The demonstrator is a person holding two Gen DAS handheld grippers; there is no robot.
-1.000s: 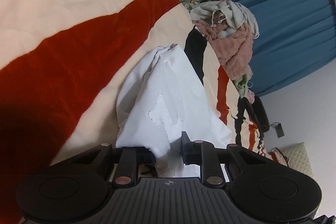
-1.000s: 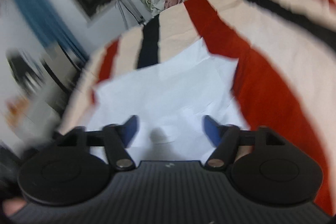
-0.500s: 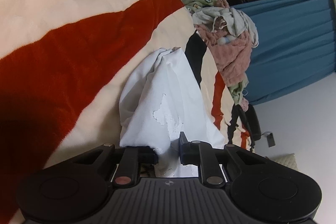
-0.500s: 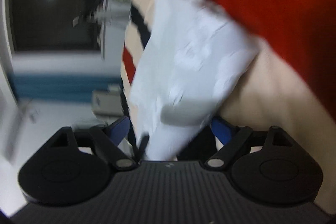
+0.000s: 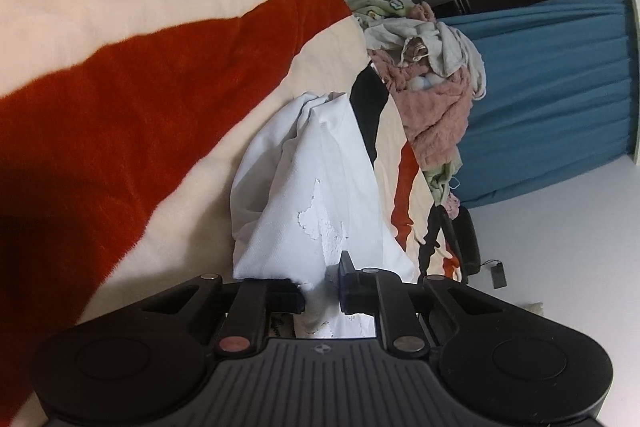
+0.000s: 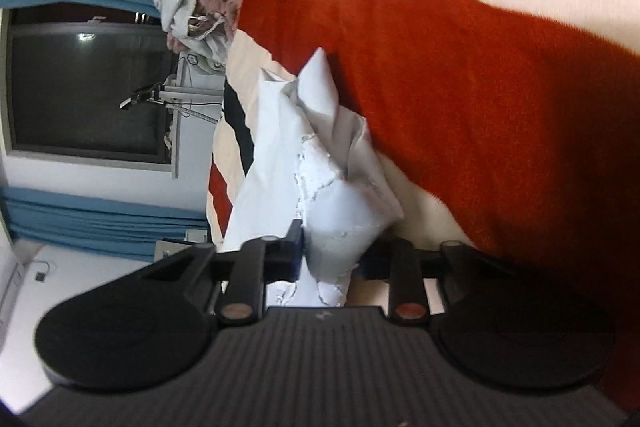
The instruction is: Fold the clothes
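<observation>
White cotton garment (image 5: 320,187) with a cracked white print lies bunched on the cream, red and black striped fleece blanket (image 5: 120,99), its near edges pinched by both tools, the left gripper (image 5: 321,287) and the right gripper (image 6: 332,251) each clamped on cloth, near a heap of crumpled laundry (image 5: 432,83).

From my left gripper (image 5: 320,285), broad open blanket (image 5: 120,107) lies to the left, nothing standing on it. Straight ahead, the white garment (image 5: 320,187) fills the path between my fingers. Beyond it a heap of clothes (image 5: 432,99) blocks the blanket's far edge, the blue curtain (image 5: 552,87) behind. From my right gripper (image 6: 332,259), the red stripe to the right is bare.
</observation>
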